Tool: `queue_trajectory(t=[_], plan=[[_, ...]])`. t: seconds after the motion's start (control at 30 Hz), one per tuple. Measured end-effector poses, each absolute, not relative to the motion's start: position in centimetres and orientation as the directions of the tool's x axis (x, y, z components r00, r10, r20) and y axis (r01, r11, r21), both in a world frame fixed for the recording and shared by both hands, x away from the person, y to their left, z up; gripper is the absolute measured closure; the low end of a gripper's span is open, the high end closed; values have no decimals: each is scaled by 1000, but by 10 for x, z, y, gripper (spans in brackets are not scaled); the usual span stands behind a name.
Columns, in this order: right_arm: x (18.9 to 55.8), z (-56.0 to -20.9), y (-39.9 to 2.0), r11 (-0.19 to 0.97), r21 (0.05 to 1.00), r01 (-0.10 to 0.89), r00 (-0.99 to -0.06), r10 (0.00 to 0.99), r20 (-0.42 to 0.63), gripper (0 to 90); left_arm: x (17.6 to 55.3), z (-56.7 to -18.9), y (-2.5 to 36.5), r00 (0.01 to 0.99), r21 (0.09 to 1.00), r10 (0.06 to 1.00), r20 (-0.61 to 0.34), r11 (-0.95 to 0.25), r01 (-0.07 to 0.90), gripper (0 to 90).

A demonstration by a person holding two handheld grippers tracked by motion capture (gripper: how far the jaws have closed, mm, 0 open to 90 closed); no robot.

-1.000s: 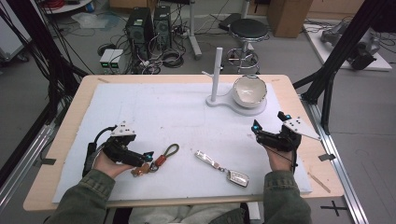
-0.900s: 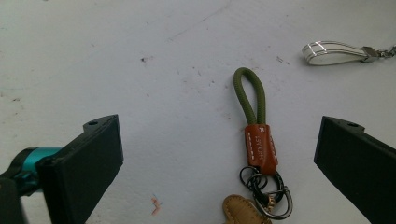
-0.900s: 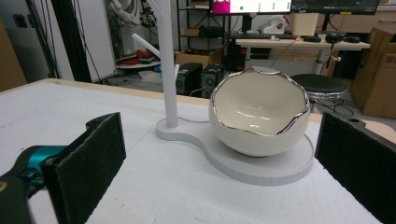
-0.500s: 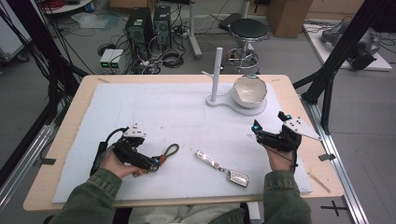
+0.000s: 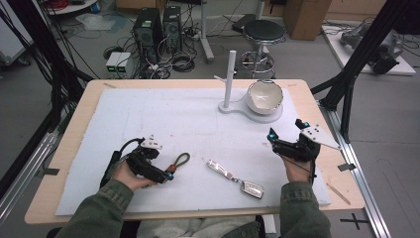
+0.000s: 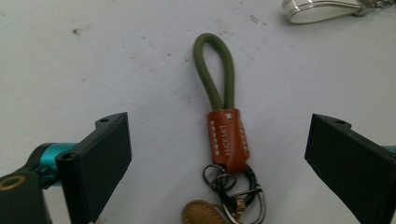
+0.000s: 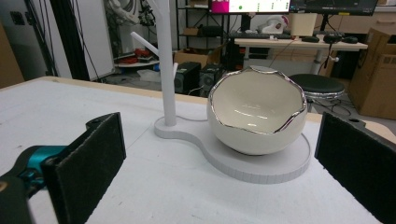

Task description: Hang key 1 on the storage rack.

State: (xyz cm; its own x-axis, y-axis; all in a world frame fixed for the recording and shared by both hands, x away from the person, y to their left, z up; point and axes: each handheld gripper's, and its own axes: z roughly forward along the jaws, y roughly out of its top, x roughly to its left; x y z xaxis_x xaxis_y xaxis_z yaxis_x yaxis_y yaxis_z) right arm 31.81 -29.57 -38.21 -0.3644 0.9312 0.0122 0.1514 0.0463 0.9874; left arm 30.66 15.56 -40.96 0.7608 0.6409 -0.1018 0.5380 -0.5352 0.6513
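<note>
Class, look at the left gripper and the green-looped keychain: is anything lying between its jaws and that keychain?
Nothing visible does. The keychain lies on bare white mat between the open jaws of the left gripper, which have just been closing slightly. The silver keychain lies apart to the side.

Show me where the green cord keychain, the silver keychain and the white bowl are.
green cord keychain (image 6: 227, 140): left gripper view, on its brown leather band.
silver keychain (image 5: 251, 189): high view, on its wide flat end.
white bowl (image 7: 256, 119): right gripper view, on its outer wall.
</note>
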Motion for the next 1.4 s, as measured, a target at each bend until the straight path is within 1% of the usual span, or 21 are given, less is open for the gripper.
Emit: queue_trajectory(t=[0.1,0.3,0.33,0.37,0.4,0.5,0.53,0.57,0.6,0.63,0.67,0.73,0.77,0.8,0.87,0.9,0.93,1.17,1.23,1.4], plan=[[318,-382,-296,49,988,149,-367,930,9,8,304,-411,149,777,639,622,-94,-561,527,107],[318,-382,-296,51,987,149,-364,931,7,8,303,-412,147,780,636,619,-93,-566,525,173],[318,-382,-296,51,987,149,-364,931,7,8,303,-412,147,781,635,617,-96,-566,525,173],[318,-382,-296,51,987,150,-364,931,7,8,303,-412,147,787,634,608,-100,-571,522,230],[318,-382,-296,51,987,151,-363,932,7,8,303,-412,147,787,634,608,-100,-571,522,263],[318,-382,-296,52,987,150,-364,931,7,8,303,-414,146,797,624,596,-103,-585,518,338],[318,-382,-296,52,987,150,-364,931,7,8,303,-414,145,801,617,591,-96,-596,514,338],[318,-382,-296,49,987,153,-362,932,9,8,303,-415,144,800,613,592,-92,-600,514,388],[318,-382,-296,49,987,153,-362,932,9,8,303,-415,144,800,611,593,-93,-600,516,388],[318,-383,-296,50,987,154,-361,932,9,8,303,-416,144,802,609,590,-93,-603,515,412],[318,-383,-297,52,987,152,-363,932,7,8,303,-416,144,801,609,592,-91,-603,515,461],[318,-383,-297,51,987,152,-362,932,7,8,303,-417,144,797,604,597,-89,-605,520,475],[319,-383,-297,51,987,150,-364,931,7,8,304,-418,144,794,603,601,-95,-600,526,512],[319,-383,-297,51,987,150,-364,931,7,8,305,-419,145,793,600,601,-95,-601,528,512],[319,-383,-297,52,987,151,-364,931,6,8,306,-421,144,787,588,611,-86,-606,535,569],[319,-383,-297,52,987,151,-364,931,6,8,306,-422,144,786,584,614,-75,-611,534,569],[319,-383,-297,53,987,151,-363,932,6,8,306,-423,144,782,578,619,-66,-615,536,642],[319,-383,-297,52,987,152,-362,932,7,8,308,-425,145,784,579,616,-71,-615,536,674],[319,-383,-297,50,987,151,-361,933,8,8,308,-425,145,784,583,617,-69,-613,533,701],[319,-383,-297,56,987,153,-363,932,4,8,309,-425,146,782,587,619,-73,-607,535,732]])
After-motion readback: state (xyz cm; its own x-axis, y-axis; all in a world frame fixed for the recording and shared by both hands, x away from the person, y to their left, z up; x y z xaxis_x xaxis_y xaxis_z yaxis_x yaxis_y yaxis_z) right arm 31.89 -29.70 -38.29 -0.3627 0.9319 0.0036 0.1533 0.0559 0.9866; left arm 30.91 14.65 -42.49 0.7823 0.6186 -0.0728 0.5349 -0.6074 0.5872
